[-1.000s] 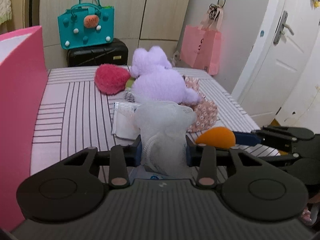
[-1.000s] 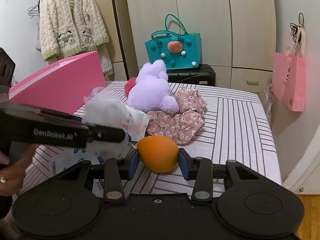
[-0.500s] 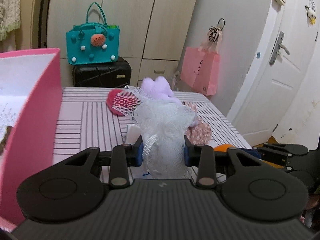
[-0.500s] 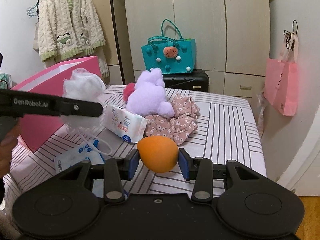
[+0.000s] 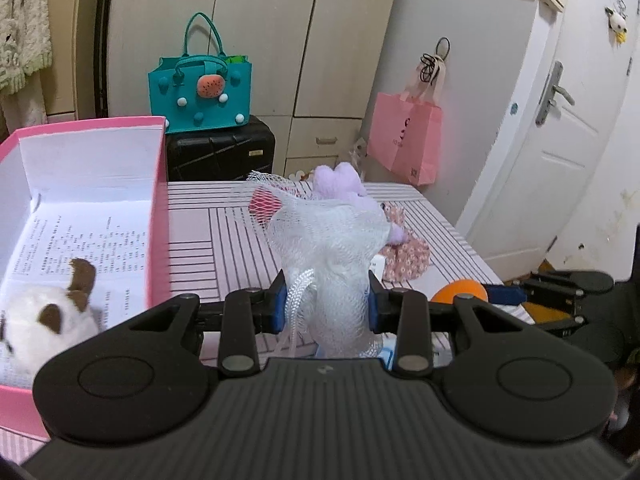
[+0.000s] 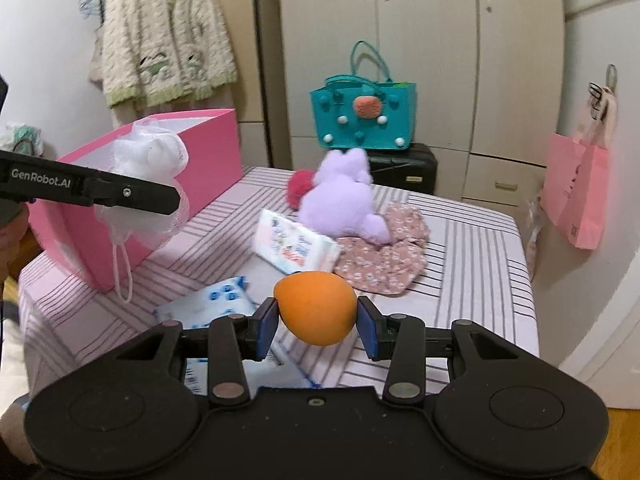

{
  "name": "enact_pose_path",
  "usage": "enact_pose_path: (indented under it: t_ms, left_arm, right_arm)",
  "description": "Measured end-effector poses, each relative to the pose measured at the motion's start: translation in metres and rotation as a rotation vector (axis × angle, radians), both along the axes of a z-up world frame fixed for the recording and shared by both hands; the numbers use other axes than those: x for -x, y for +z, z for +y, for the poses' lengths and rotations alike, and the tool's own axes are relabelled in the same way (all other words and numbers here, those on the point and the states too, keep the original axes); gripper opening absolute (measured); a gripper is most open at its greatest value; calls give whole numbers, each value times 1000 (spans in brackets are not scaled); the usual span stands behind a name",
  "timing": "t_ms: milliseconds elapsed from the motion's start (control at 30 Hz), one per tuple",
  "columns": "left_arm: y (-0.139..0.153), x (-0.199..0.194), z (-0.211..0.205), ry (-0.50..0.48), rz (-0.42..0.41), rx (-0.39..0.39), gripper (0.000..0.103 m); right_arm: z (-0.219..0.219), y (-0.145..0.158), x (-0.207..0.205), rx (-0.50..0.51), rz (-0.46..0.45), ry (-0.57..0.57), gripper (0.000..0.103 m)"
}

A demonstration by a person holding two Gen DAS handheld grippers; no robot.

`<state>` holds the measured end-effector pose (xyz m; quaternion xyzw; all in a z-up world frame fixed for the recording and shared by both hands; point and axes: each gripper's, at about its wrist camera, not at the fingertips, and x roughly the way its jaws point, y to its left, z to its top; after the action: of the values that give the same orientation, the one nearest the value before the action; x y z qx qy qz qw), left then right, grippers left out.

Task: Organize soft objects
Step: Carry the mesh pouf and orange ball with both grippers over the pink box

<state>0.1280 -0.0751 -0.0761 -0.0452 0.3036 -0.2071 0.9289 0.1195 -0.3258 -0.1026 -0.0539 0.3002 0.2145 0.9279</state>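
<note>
My left gripper (image 5: 326,308) is shut on a white mesh bath puff (image 5: 328,256), held in the air beside the pink box (image 5: 158,200). From the right wrist view the puff (image 6: 146,184) hangs in front of the box (image 6: 208,160) with its cord dangling. A white and brown plush toy (image 5: 44,324) lies inside the box on printed paper. My right gripper (image 6: 316,320) is shut on an orange sponge egg (image 6: 316,308), lifted above the striped bed (image 6: 480,264). A purple plush bunny (image 6: 344,200), a red plush (image 6: 300,188) and floral cloth (image 6: 384,256) lie further back.
Tissue packs (image 6: 296,244) and a blue-printed packet (image 6: 208,308) lie on the bed near the sponge. A teal bag (image 6: 362,120) stands on a black suitcase (image 6: 400,168) behind the bed. A pink paper bag (image 6: 576,200) hangs at the right wall, by a door (image 5: 560,140).
Both grippers rose with their loads. The left one carried the puff up and toward the pink box, whose inside with the plush toy came into view.
</note>
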Motion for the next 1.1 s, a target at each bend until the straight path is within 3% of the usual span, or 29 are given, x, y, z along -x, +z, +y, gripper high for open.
enact_pose_path:
  t_ms: [367,733,1100]
  left_arm:
    - [24,25,33,-38,29,-55,35]
    - [51,33,91,-114,139,55,35]
    - [78,26,144,19,28,-1,35]
  right_arm:
    - [33,36,16,-22,71,138,47]
    - [77,74,12,-76,181,303,47]
    - [127,102,-28,-88,142,393,47]
